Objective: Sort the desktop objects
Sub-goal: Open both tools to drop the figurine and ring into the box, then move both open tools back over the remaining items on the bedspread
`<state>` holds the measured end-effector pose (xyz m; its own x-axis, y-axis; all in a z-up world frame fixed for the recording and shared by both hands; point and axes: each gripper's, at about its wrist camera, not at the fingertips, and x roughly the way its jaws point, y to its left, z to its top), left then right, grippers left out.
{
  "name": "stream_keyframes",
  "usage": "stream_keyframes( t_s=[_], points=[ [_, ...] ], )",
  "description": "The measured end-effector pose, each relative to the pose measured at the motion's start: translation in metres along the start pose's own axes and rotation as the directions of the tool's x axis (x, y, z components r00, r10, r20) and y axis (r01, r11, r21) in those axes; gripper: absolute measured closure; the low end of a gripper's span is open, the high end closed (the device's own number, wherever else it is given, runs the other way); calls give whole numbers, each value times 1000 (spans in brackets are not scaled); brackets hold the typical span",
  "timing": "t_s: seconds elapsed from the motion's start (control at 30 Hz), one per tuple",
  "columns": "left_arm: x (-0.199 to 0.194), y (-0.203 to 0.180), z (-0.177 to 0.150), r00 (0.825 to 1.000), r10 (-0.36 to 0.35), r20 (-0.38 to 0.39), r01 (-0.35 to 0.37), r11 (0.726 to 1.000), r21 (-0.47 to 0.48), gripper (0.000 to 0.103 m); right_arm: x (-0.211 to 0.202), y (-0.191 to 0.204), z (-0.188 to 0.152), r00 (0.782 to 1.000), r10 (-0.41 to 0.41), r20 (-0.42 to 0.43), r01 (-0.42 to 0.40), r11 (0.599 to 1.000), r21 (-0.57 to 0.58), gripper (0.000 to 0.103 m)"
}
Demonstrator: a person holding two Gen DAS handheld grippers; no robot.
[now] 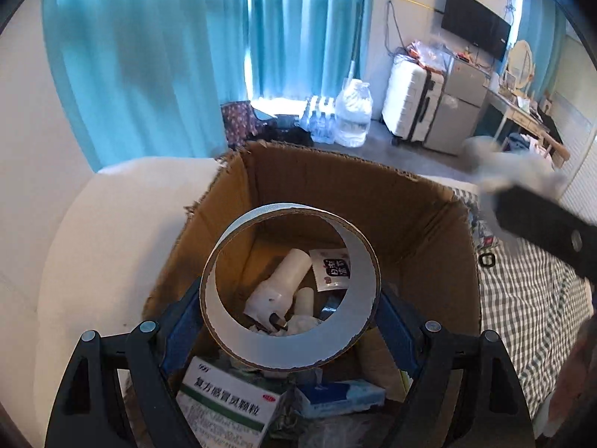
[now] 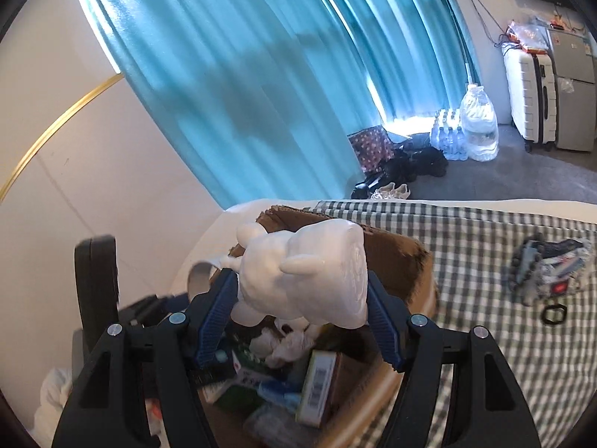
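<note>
My left gripper (image 1: 291, 317) is shut on a grey tape roll (image 1: 358, 272) and holds it upright above an open cardboard box (image 1: 373, 194). Through the roll I see a white bottle (image 1: 283, 280) and a small sachet (image 1: 332, 268) inside the box. A medicine box (image 1: 231, 403) lies at the box's near side. My right gripper (image 2: 302, 317) is shut on a white animal figurine (image 2: 306, 272) and holds it over the same box (image 2: 395, 257). The right gripper with the blurred figurine also shows in the left wrist view (image 1: 541, 224) at the right.
The box stands on a checked cloth (image 2: 485, 239) over a white bed. A patterned pouch (image 2: 548, 272) and a black ring (image 2: 555, 314) lie on the cloth to the right. Blue curtains, water bottles (image 2: 479, 127) and a white suitcase (image 2: 530, 97) stand beyond.
</note>
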<state>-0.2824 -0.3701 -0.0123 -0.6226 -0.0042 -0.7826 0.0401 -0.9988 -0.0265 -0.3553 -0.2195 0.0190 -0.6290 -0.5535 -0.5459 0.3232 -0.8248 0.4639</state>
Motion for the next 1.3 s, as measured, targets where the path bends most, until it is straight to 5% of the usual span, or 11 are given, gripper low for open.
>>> stream_keyframes(
  t_s=[0.13, 0.2, 0.3, 0.57, 0.73, 0.97, 1.2, 1.3],
  points=[
    [6, -5, -6, 1000, -17, 1, 17, 1000, 21, 16, 7, 0, 4, 1000, 14, 16, -14, 1000, 22, 35],
    [8, -6, -7, 1000, -4, -3, 4, 1000, 16, 10, 6, -1, 4, 1000, 12, 25, -13, 999, 32, 24],
    [4, -8, -14, 1000, 0, -26, 0, 1000, 25, 1, -7, -6, 4, 999, 0, 44, -2, 999, 48, 24],
    [-34, -30, -37, 1000, 0, -16, 0, 999, 36, 0, -94, -33, -25, 970, -193, 146, 192, 981, 23, 24],
    [-71, -66, -49, 999, -36, 38, 35, 999, 25, 0, -155, -66, -48, 932, -317, 176, 312, 948, 60, 23],
    [-104, -138, -54, 989, -112, 100, 105, 992, 76, 0, -226, -96, -74, 900, -379, 214, 367, 925, 96, 23],
    [-84, -208, -73, 991, -105, 79, 97, 990, 104, 0, -246, -123, -95, 898, -392, 199, 385, 920, 74, 17],
    [-61, -227, -78, 994, -89, 58, 82, 990, 116, 0, -240, -141, -105, 917, -349, 195, 343, 937, 63, 15]
  ],
)
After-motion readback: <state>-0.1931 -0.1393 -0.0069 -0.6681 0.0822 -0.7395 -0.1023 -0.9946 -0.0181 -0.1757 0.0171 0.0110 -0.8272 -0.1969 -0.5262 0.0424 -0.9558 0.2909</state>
